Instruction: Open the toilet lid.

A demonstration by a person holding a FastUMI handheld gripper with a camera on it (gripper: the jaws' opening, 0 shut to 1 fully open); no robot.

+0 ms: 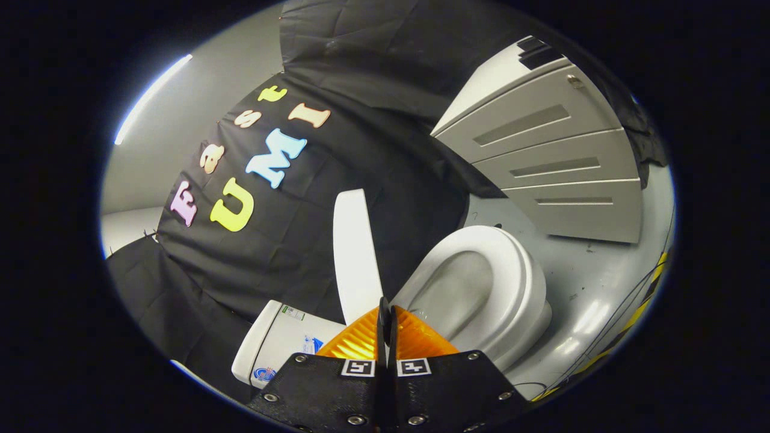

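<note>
The gripper is strongly rolled, so the floor runs up one side of the scene and the booth wall up the other. Its two orange, ribbed, wedge-shaped fingers meet along a thin dark seam, pressed together with no gap; whether the lid's near edge is nipped in that seam cannot be told. Behind them sit black textured plates with bright screws and two square markers.

The toilet lid, a thin, smooth white slab seen nearly edge-on, stands raised from just ahead of the fingertips, well clear of the seat. The toilet seat is a glossy white oval ring around the grey-shadowed bowl. The white tank, boxy with rounded corners, lies beside the lid's hinge end. Beyond the seat's far edge, on the glossy grey floor, stands a pale cabinet with recessed drawer pulls.
</note>
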